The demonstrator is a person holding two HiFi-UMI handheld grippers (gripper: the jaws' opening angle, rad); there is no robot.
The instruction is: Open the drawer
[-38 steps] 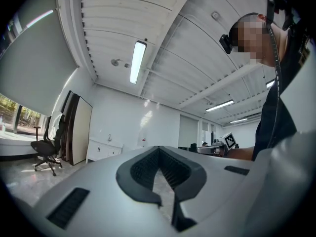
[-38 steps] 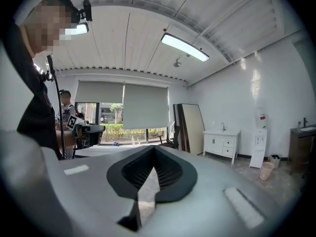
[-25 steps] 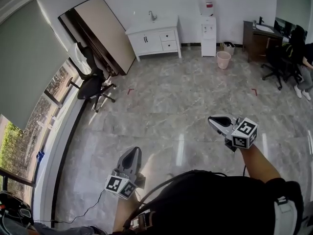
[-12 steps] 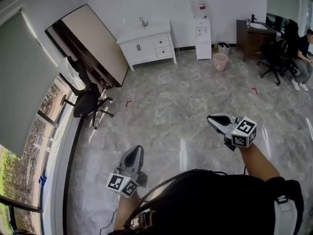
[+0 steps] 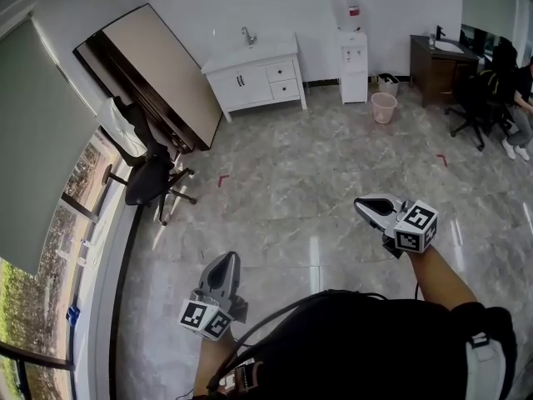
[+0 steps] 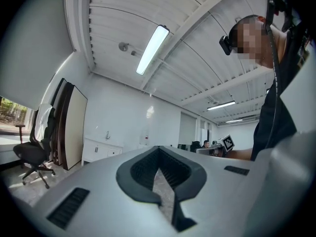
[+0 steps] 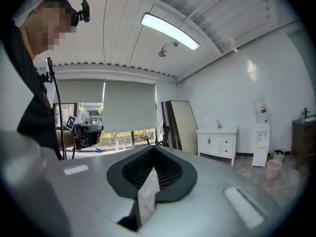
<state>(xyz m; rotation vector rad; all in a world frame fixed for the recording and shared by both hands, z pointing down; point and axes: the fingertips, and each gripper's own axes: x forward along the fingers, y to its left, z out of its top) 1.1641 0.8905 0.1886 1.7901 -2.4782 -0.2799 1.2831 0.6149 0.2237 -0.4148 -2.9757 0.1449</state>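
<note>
Nowhere near the drawer (image 5: 283,72) yet. I'm taking it to be one of the two stacked on the right side of the white sink cabinet (image 5: 250,80), which sits against the far wall, well ahead of both tongs with a lot of bare floor (image 5: 291,173) in between. My left tong (image 5: 227,259) and right tong (image 5: 363,203) are both clenched with nothing in them, held out about level in front of me.

So the step in hand, as I read it, is just the walk-up. To do it well I'd square up to the cabinet front so one tong meets the drawer handle straight on. I'd release that tong's jaws only once I'm close, then get a proper bite on the handle before pulling straight back. The handles are too small from here to say what shape they are.

The path ahead of the tongs looks open. Off to the left of the left tong there's an office chair (image 5: 151,177) and a big board (image 5: 162,69) leaning on the wall. Beyond the right tong are a water dispenser (image 5: 353,52) and a pink bin (image 5: 384,107), both just right of the cabinet. Further right there's a dark cabinet (image 5: 435,63) and a seated person (image 5: 520,98). I'd stay clear of the bin when lining up.
</note>
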